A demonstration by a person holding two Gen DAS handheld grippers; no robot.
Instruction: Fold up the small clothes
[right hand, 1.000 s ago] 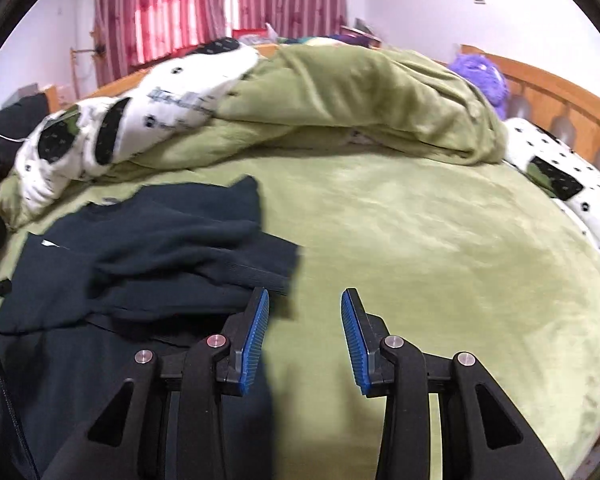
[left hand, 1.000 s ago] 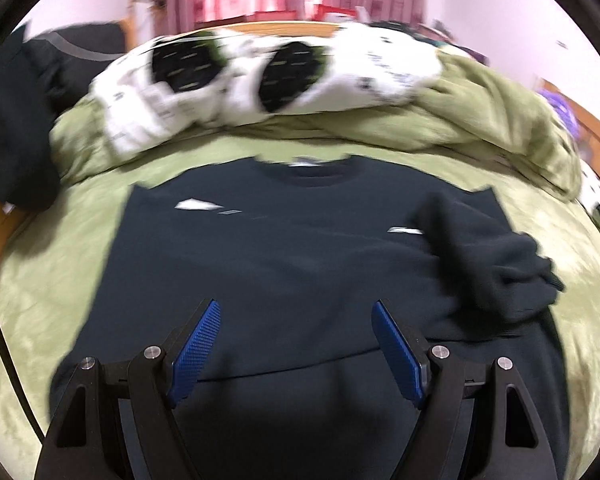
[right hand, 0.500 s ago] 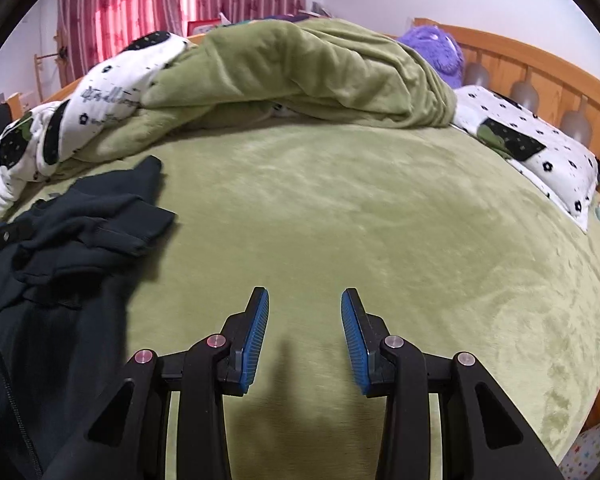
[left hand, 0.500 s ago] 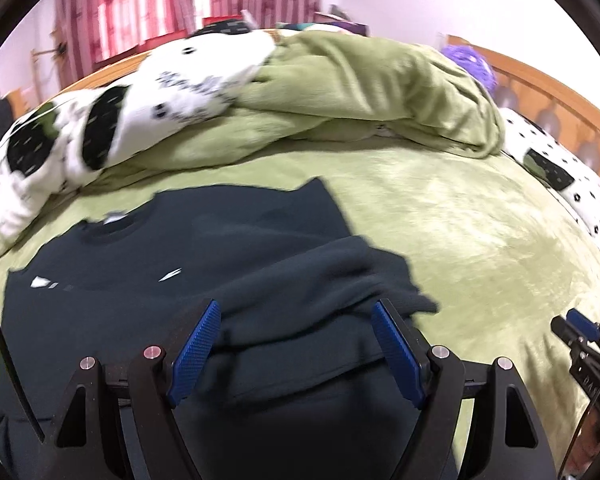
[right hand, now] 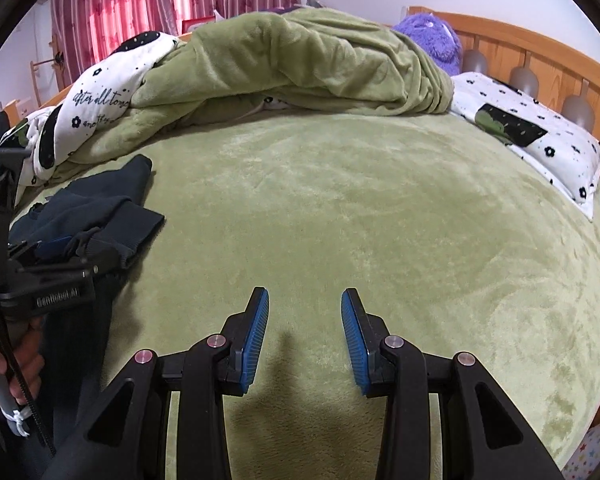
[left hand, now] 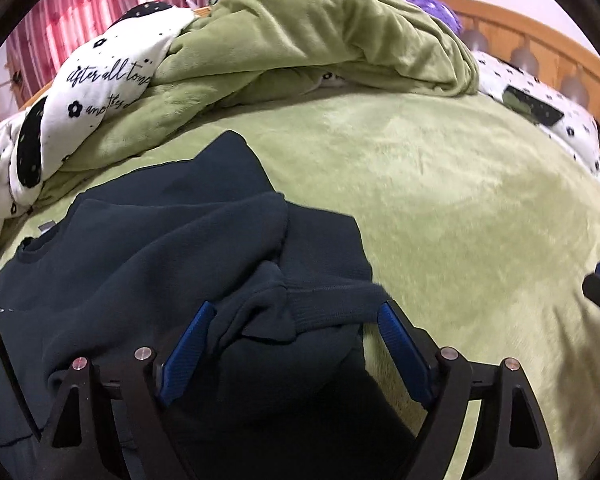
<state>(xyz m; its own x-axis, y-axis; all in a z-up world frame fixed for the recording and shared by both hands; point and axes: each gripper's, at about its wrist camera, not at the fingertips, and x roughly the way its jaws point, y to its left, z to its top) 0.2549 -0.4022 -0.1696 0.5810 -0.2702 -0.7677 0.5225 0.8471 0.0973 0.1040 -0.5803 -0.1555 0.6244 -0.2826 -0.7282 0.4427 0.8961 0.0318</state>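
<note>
Item: dark sweatshirt (left hand: pixel 148 264), lying on the bed (left hand: pixel 440 208), at 9 o'clock in the right wrist view and filling the lower left of the left wrist view.
Lay: body spread flat; one sleeve (left hand: pixel 260 240) is folded inward across the chest, its ribbed cuff (left hand: pixel 328 304) bunched at the garment's right edge.
Material: judged soft, thick fleece; light, limp, no stiffness. It will sag and drag when lifted, and the plush bed cover is likely to add friction.
Left gripper (left hand: pixel 292 340): fingers wide and opening; the cuff and sleeve folds lie between them, pads not pressing the cloth.
Right gripper (right hand: pixel 304 340): fingers at a narrow gap, nothing between them, over bare bed at 3 o'clock of the sweatshirt, well apart from it.
Grasp point: the ribbed cuff or a seam edge, where the cloth is doubled and firmer; a pinch on a single layer may slip.
Caution: loose sleeve folds may shift when the body is folded.
Background: rumpled blanket (right hand: pixel 300 64) and pillow (right hand: pixel 540 140) at 12 o'clock, clear of the work.
</note>
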